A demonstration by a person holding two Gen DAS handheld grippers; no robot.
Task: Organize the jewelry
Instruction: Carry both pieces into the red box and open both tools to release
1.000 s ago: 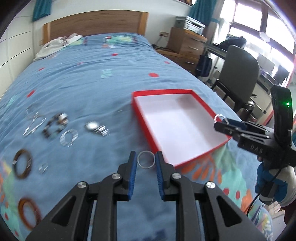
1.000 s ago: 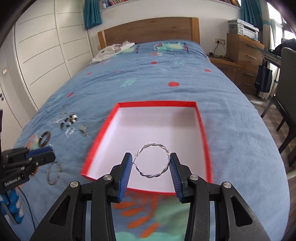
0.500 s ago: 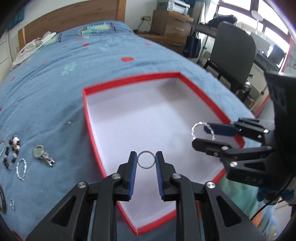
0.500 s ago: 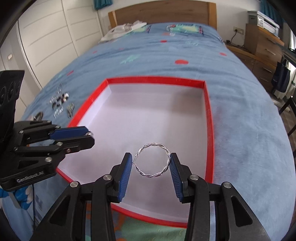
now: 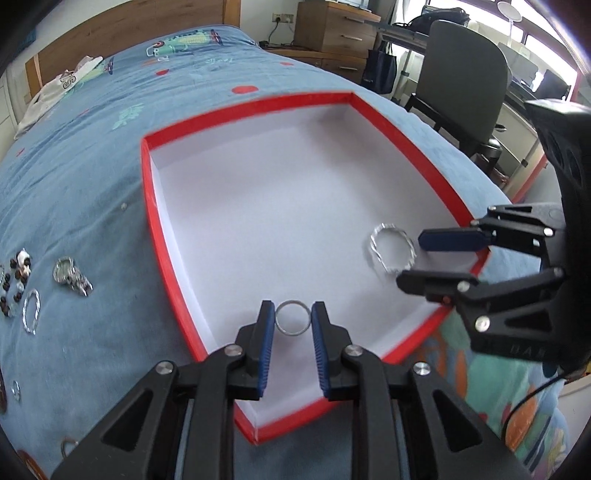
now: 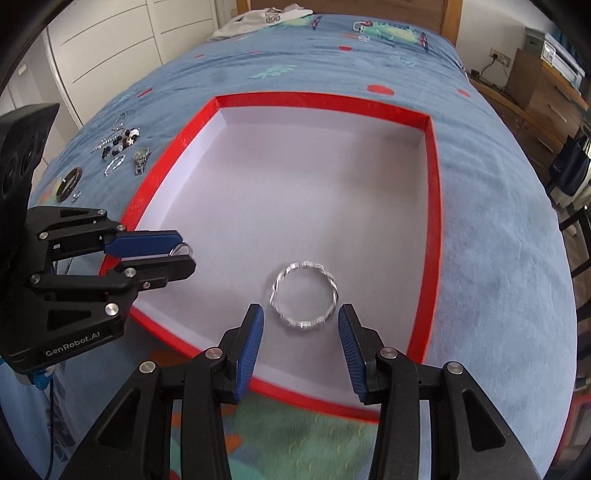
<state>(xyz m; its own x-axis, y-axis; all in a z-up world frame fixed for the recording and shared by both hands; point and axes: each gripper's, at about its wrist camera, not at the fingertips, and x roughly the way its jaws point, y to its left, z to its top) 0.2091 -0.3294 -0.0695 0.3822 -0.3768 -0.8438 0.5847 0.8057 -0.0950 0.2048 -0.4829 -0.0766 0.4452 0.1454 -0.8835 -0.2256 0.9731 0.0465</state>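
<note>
A red-rimmed box (image 5: 155, 206) with a white floor lies on the blue bedspread; it also shows in the right wrist view (image 6: 432, 206). My left gripper (image 5: 293, 321) is shut on a plain silver ring (image 5: 293, 322) and holds it over the box's near edge; it shows too in the right wrist view (image 6: 184, 254). My right gripper (image 6: 300, 328) is open over the box. The twisted silver bangle (image 6: 304, 304) is blurred just ahead of its fingers, free of them. In the left wrist view the bangle (image 5: 391, 251) sits by the right gripper (image 5: 413, 256).
Several loose pieces lie on the bedspread left of the box: a watch (image 5: 72, 275), a bead bracelet (image 5: 16, 275), a silver bangle (image 5: 31, 310), brown bangles (image 6: 68, 179). A chair (image 5: 461, 85) and dresser (image 5: 336, 33) stand beyond the bed's right side.
Both grippers have moved in over the box and lower. My right gripper has opened and the twisted bangle has left its fingers. The left gripper still holds the plain ring.
</note>
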